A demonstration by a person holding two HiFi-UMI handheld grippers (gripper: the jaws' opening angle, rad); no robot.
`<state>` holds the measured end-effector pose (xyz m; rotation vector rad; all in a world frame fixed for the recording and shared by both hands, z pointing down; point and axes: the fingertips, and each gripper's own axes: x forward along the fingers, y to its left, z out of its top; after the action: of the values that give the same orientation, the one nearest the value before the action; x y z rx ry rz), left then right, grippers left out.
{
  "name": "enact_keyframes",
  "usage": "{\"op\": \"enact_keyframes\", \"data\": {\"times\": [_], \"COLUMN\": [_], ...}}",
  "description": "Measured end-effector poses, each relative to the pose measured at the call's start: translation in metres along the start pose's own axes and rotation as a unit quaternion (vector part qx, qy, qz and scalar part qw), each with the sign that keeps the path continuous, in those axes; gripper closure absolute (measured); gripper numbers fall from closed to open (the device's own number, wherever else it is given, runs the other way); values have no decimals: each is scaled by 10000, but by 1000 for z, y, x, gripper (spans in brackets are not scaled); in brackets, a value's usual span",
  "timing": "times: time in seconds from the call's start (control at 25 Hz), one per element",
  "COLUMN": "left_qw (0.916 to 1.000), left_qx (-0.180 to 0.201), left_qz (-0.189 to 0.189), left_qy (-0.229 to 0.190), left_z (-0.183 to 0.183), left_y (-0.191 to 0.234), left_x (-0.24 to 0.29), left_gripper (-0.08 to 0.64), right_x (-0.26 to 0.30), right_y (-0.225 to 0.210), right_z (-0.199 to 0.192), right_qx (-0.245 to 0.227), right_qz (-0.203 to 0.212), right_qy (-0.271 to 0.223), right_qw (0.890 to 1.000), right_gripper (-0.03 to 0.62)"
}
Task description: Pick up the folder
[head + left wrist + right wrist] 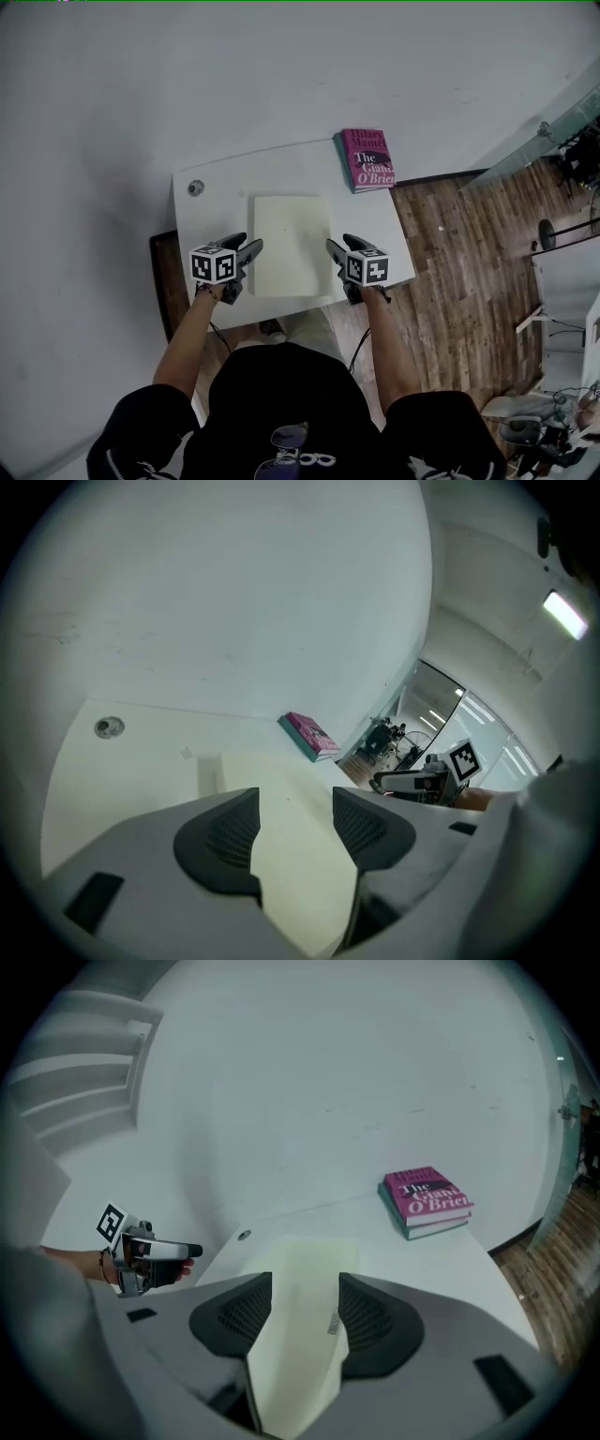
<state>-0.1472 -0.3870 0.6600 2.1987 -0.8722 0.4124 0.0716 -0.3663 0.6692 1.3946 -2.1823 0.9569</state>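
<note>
Pale wall [234,75] behind, wood floor [459,272] off to the right, and a white table [220,202] in between: that's the head view. On the table a cream folder [290,246] lies flat in the middle, its long side running away from the person. A pink book [367,159] sits at the far right corner, well apart from the folder, and a round cable hole [195,187] shows at the far left. Now the left gripper [246,247] is at the folder's near left edge and the right gripper [341,246] at its near right edge, both angled inward toward it.

Over to the left gripper view: jaws standing well apart, nothing pinched. The folder fills the gap between the dark ribbed pads, and neither pad presses on it. The book lies beyond, and the other gripper is off to the right.

Right gripper view now, and it's the same story: jaws spread, folder showing between the pads, no squeeze on it. The book is at the far right, the left gripper out to the left.
</note>
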Motion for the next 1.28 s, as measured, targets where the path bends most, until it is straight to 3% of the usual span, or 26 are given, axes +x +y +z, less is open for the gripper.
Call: {"op": "enact_keyframes", "data": {"times": [0.2,0.52,0.8,1.28], "left_qw": [9985,9925,9875,9834], "left_qx": [-473,-1044,-1324,-1436], "left_qz": [75,120,195,266], "left_qy": [262,617,835,1073], "left_z": [-28,-55,-66,-76], "left_y": [17,35,52,58], "left_x": [21,47,66,76], "left_gripper": [297,294,293,295], "right_x": [16,45,71,93], "right_y": [-15,-32,-42,-37], "right_z": [-19,-48,-65,-80], "right_qx": [735,1379,1536,1518], "right_qz": [238,487,531,824], "right_qy": [172,600,964,1371], "right_qw": [9969,9874,9820,9754], "right_gripper": [347,337,337,337]}}
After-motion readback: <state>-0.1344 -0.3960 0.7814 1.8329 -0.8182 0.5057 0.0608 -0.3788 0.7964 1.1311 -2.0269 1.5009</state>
